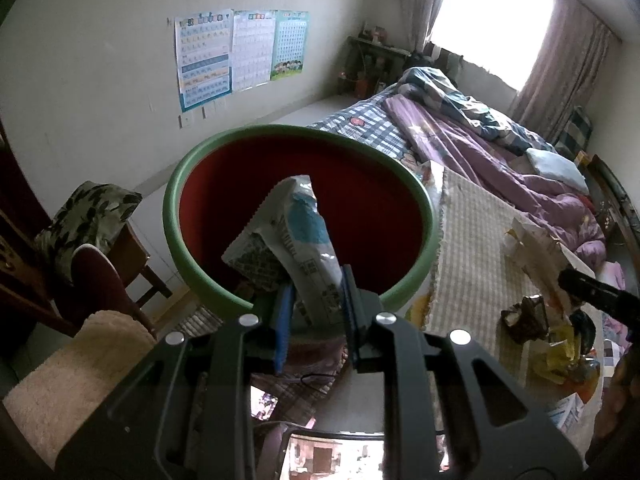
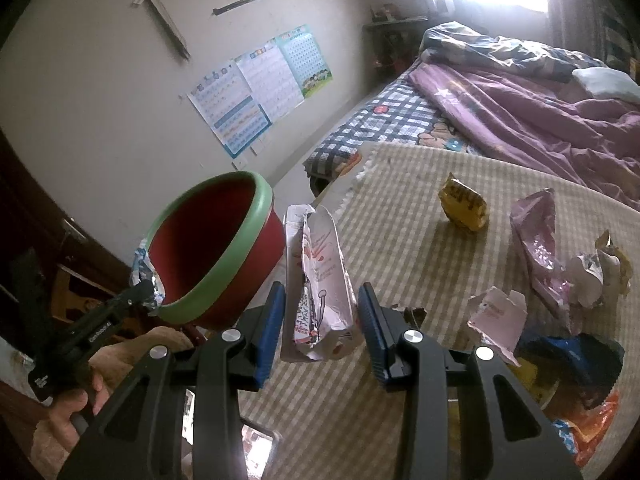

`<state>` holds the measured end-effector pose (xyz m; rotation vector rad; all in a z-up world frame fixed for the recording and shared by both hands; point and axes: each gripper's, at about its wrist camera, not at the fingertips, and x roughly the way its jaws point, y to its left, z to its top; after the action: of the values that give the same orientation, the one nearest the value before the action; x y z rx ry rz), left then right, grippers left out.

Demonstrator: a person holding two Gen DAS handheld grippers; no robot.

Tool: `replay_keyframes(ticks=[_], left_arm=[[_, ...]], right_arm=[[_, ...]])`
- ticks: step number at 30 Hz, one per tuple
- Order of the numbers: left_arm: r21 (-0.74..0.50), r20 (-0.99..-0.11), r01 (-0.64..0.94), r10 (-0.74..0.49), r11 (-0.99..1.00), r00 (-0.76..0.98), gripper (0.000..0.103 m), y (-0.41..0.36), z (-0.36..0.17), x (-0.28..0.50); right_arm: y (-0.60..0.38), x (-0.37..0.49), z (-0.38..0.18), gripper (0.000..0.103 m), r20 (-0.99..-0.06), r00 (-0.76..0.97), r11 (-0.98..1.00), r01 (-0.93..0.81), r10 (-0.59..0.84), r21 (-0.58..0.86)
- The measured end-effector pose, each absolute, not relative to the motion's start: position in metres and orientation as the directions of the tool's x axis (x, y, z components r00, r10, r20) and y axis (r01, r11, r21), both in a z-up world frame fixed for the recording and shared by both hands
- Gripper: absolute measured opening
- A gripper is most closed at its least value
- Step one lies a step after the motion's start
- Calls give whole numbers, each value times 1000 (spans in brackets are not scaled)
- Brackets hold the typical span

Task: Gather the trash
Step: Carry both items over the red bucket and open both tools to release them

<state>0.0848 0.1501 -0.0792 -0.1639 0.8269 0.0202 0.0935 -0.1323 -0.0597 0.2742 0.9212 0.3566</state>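
Release is best delayed until the wrapper [image 1: 298, 240], clenched in the left gripper [image 1: 316, 308], is past the bin [image 1: 172, 200] rim; the right gripper [image 2: 322, 320] grips a pink packet [image 2: 320, 280].

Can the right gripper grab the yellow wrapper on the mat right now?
Probably not yet. The right gripper already holds a pink-and-white wrapper, so its jaws are full. The yellow wrapper lies in the open on the mat, nothing covering it.
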Motion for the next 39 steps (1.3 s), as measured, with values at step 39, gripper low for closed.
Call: replay_keyframes(ticks=[39], left_arm=[[-180, -727, -157, -23, 971, 686, 21, 196, -79, 131]], right_arm=[[0, 157, -61, 38, -694, 452, 822, -408, 561, 398]])
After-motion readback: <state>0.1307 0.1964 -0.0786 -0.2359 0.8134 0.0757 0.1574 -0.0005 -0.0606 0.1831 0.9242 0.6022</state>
